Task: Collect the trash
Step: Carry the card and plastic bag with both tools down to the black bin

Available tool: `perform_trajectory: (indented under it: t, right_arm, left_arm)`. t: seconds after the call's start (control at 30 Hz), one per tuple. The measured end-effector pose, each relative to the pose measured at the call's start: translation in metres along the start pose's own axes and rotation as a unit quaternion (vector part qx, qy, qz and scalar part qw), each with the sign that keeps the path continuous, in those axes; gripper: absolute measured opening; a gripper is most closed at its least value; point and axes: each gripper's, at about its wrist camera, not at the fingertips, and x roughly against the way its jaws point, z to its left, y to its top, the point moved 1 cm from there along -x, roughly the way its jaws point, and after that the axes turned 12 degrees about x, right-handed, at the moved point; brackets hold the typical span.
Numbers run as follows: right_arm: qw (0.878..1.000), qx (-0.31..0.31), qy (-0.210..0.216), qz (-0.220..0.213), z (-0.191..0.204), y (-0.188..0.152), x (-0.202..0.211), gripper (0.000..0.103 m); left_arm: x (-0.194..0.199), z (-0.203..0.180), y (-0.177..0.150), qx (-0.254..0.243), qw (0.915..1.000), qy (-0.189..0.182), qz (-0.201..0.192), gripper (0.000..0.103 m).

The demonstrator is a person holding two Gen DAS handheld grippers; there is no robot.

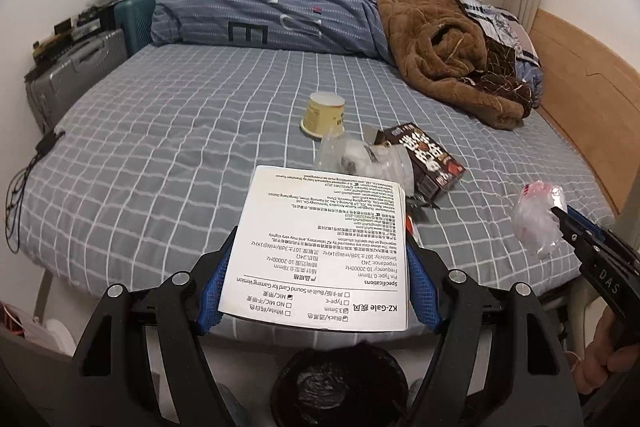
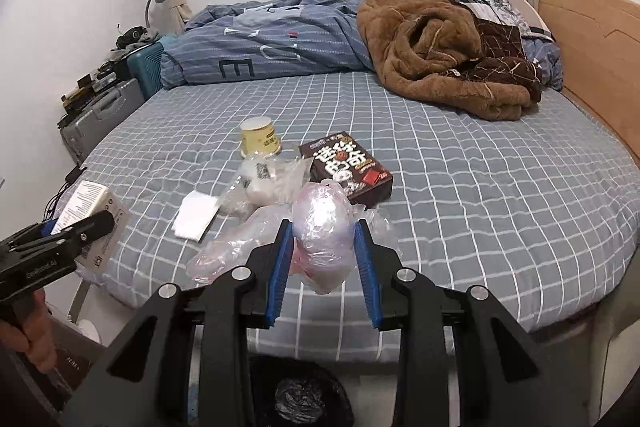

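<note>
Pinching a white box (image 1: pixel 320 251), the left gripper (image 1: pixel 320 255) hangs beside the right gripper (image 2: pixel 324 247), which clamps a plastic bag (image 2: pixel 322 227).

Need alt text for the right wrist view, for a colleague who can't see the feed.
The right gripper is shut on a crumpled plastic bag above the near edge of a checked bed. Behind it lie a yellow cup, a dark box, a white paper and more plastic wrap. At left the left gripper holds a white box; a black-lined bin sits below.
</note>
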Motion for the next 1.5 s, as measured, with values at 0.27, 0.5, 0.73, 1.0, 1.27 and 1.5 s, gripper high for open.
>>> perform_trajectory:
  t: [0.27,0.5,0.73,1.0,1.27,1.5]
  right_arm:
    - [1.000,0.000,0.004,0.011,0.013,-0.021,0.022,0.031]
    - [1.000,0.001,0.011,0.028,0.025,-0.041,0.028,0.031]
    - [0.998,0.010,0.025,0.057,0.041,-0.068,0.018,0.031]
    - [0.993,0.010,0.044,0.107,0.056,-0.110,-0.011,0.031]
    - [0.986,0.006,0.051,0.156,0.063,-0.146,-0.047,0.031]
    - [0.980,0.006,0.050,0.194,0.067,-0.174,-0.078,0.031]
  left_arm:
    - [0.022,0.000,-0.026,-0.007,1.0000,0.004,0.003,0.071]
    - [0.026,0.009,-0.052,-0.006,0.9998,0.013,0.016,0.071]
    - [0.012,0.019,-0.085,-0.007,0.9988,0.020,0.043,0.071]
    - [-0.015,0.030,-0.119,-0.004,0.9964,0.029,0.080,0.071]
    - [-0.051,0.044,-0.150,0.008,0.9923,0.031,0.119,0.071]
    - [-0.083,0.059,-0.174,0.016,0.9869,0.040,0.155,0.071]
